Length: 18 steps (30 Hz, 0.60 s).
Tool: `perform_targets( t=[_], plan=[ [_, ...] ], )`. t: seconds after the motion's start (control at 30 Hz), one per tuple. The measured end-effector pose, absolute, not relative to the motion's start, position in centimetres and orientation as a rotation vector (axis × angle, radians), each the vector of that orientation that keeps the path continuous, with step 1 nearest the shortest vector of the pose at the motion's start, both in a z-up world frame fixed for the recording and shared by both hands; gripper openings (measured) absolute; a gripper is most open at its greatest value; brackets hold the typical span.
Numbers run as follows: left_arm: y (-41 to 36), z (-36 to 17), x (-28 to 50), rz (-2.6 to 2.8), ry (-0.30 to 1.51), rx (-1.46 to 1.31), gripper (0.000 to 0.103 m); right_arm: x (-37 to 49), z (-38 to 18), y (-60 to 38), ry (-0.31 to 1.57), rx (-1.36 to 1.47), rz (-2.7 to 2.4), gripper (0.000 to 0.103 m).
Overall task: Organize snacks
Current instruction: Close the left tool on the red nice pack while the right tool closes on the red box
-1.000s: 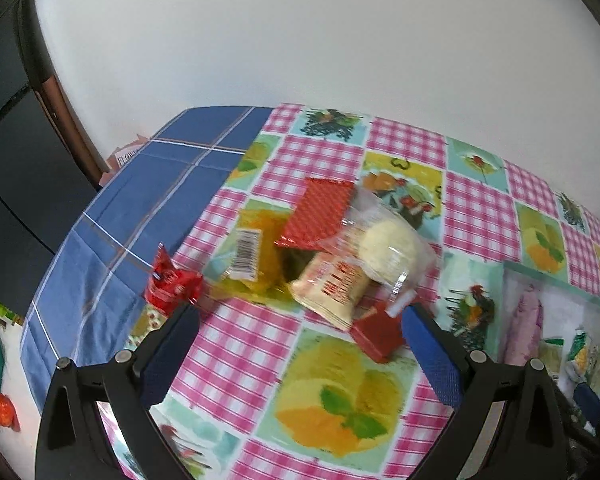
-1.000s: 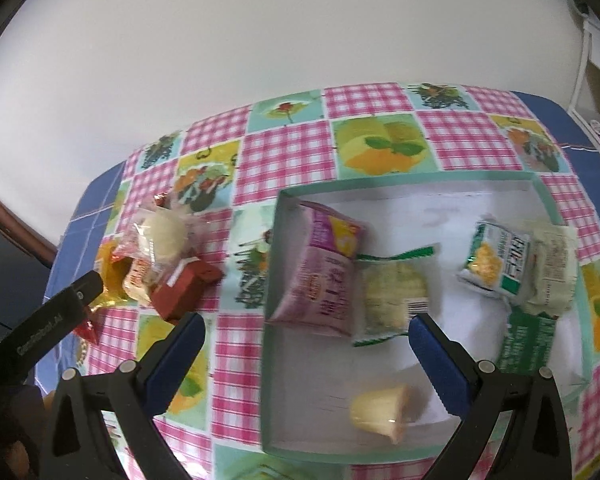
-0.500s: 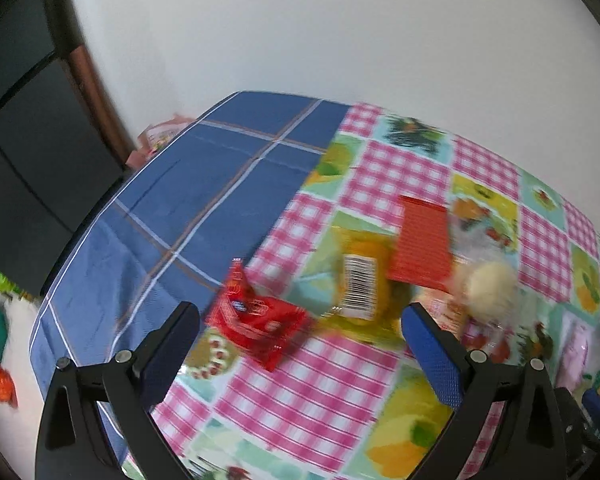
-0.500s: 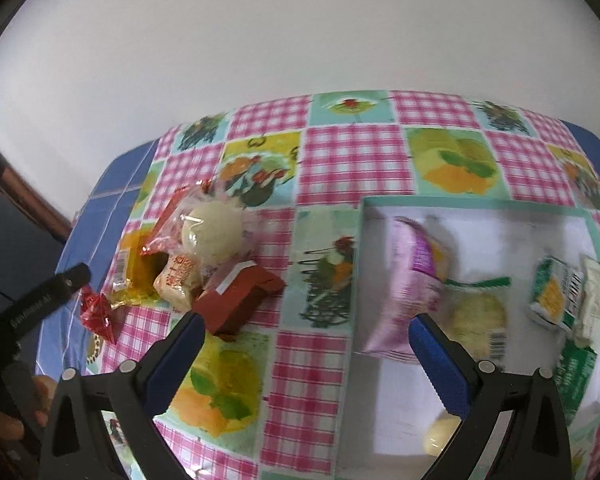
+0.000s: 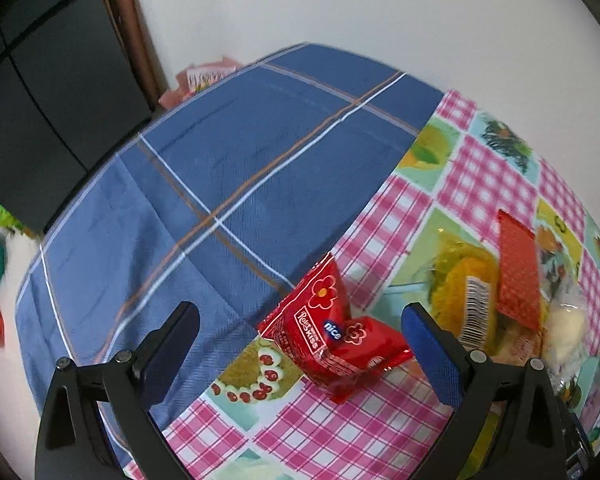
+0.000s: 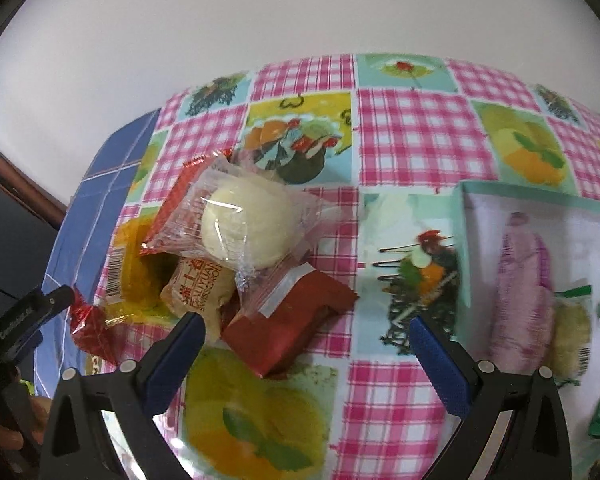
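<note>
A red "nice" snack packet (image 5: 332, 330) lies at the seam of the blue and pink cloths, between the fingers of my open left gripper (image 5: 300, 336), nearer the right finger. To its right sit a yellow packet (image 5: 466, 296), a red wafer packet (image 5: 516, 270) and a clear-wrapped pale bun (image 5: 562, 326). In the right wrist view my open right gripper (image 6: 300, 344) hovers over a dark red box (image 6: 290, 322), with the bun (image 6: 244, 232) and a beige roll packet (image 6: 198, 294) behind it. The mint-rimmed tray (image 6: 462, 248) at right holds a pink packet (image 6: 520, 292) and other snacks.
The left gripper's finger (image 6: 28, 314) shows at the left edge of the right wrist view, beside the red packet (image 6: 90, 326). Blue plaid cloth (image 5: 220, 184) covers the table's left end, with a dark cabinet (image 5: 40, 100) and a white wall beyond it.
My left gripper has swung left and closed in on the red "nice" packet, which now lies between its fingers. My right gripper has moved left off the tray toward the snack pile.
</note>
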State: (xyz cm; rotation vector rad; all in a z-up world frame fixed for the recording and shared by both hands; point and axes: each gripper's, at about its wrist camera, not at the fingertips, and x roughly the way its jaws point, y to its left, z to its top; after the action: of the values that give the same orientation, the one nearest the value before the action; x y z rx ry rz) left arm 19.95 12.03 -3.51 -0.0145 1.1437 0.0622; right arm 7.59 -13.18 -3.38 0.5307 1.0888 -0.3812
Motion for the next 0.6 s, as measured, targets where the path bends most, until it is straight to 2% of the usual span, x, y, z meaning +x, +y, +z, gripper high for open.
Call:
perform_targets(
  t=[0.3, 0.37, 0.43, 0.47, 0.6],
  plan=[
    [11.9, -6.8, 20.9, 0.077, 1.22, -0.072, 0.101, 9.8, -5.3, -12.9, 1.127, 0.529, -0.406, 0.103],
    [12.0, -7.1, 20.9, 0.081, 1.225, -0.077, 0.096, 10.0, -5.4, -12.8, 1.131, 0.512, -0.411, 0.101],
    [12.2, -7.4, 20.9, 0.082, 1.235, -0.091, 0.079, 10.1, -5.4, -12.8, 1.138, 0.49, -0.418, 0.096],
    [12.2, -7.5, 20.9, 0.083, 1.24, -0.097, 0.076, 10.0, -5.5, -12.9, 1.142, 0.488, -0.418, 0.09],
    [12.2, -7.4, 20.7, 0.073, 1.241, -0.103, 0.055, 9.7, -5.5, -12.9, 1.14, 0.477, -0.415, 0.079]
  ],
)
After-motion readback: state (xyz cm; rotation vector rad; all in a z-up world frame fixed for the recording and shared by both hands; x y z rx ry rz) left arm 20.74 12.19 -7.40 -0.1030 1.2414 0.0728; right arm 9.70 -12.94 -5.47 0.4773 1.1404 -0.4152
